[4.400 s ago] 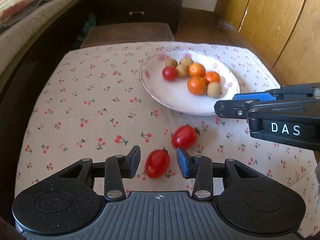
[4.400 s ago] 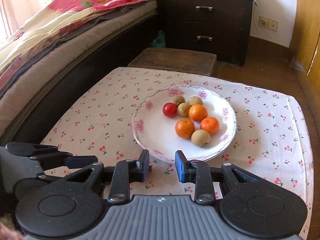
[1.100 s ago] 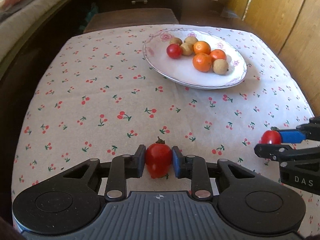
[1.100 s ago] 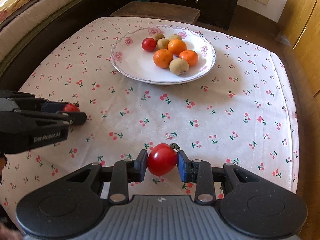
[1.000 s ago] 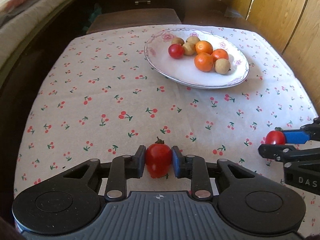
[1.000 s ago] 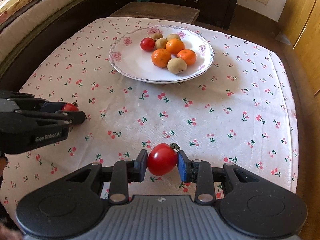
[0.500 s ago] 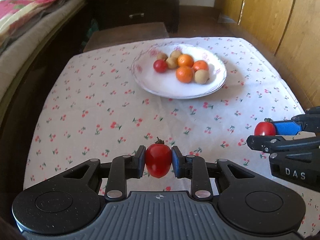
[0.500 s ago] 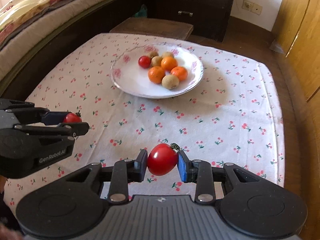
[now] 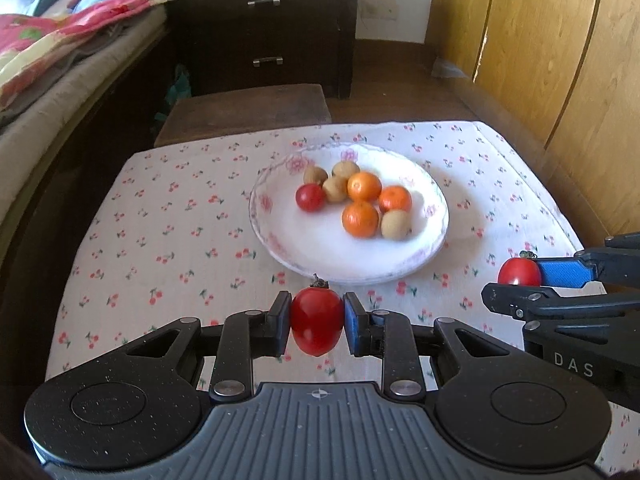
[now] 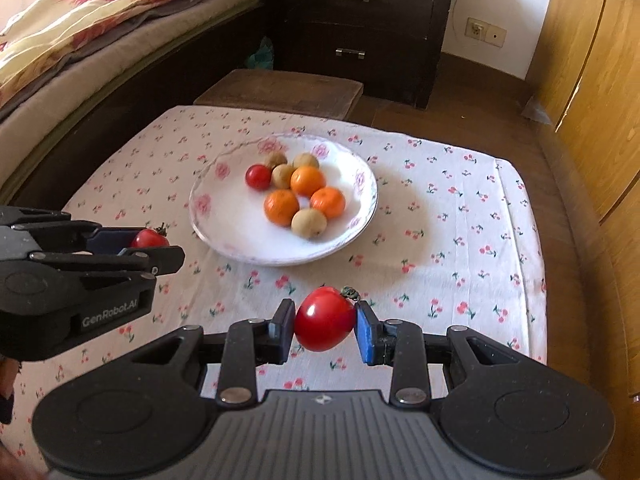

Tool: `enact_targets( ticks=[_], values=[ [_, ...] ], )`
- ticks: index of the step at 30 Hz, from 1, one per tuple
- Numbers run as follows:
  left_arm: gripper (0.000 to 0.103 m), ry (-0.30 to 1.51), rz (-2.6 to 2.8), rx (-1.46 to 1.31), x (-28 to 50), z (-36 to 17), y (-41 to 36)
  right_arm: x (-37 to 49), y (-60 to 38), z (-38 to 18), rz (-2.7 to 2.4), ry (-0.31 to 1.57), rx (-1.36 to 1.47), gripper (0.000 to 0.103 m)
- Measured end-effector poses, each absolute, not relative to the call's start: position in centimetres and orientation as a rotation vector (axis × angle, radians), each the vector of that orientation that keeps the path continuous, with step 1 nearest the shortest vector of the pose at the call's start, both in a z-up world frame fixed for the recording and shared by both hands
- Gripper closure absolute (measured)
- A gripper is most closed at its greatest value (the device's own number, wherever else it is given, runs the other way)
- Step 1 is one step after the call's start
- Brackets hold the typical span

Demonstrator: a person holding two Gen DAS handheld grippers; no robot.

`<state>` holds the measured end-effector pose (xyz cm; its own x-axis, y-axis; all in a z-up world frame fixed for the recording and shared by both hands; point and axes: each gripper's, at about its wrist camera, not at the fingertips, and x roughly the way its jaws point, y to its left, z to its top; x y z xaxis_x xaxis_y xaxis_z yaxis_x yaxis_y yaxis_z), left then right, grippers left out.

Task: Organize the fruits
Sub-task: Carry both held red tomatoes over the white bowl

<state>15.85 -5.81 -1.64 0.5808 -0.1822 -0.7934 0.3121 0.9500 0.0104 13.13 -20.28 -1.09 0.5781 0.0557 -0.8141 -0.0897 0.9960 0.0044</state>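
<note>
My left gripper (image 9: 316, 322) is shut on a red tomato (image 9: 316, 326), held above the cherry-print tablecloth short of the plate. My right gripper (image 10: 325, 330) is shut on a second red tomato (image 10: 323, 319), also held off the cloth. Each gripper shows in the other's view: the right one (image 9: 524, 282) with its tomato (image 9: 519, 272) at the right edge, the left one (image 10: 154, 249) with its tomato (image 10: 149, 238) at the left edge. Ahead lies a white flowered plate (image 9: 280, 240) (image 10: 224, 240) with three oranges (image 9: 360, 219), several brown fruits (image 9: 396, 223) and a small tomato (image 9: 310, 197).
The table (image 10: 460, 216) has a white cloth with a cherry print. Behind it stand a low wooden stool (image 10: 280, 92) and a dark drawer chest (image 10: 360, 24). A bed (image 10: 100, 28) runs along the left. Wooden panels (image 9: 560, 60) line the right.
Both grippers have risen with their tomatoes and tilted up, so more of the room shows. The plate now sits lower and nearer in both views.
</note>
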Motion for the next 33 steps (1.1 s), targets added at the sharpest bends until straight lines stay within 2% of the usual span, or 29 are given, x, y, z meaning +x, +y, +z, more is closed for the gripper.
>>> enact_targets(
  ticks=[33],
  values=[
    [0.068,0.873,-0.275,0.188,21.9,-1.5,-8.6,20.2,-20.5,-1.6,0.070,0.922,-0.054,0.070]
  ],
)
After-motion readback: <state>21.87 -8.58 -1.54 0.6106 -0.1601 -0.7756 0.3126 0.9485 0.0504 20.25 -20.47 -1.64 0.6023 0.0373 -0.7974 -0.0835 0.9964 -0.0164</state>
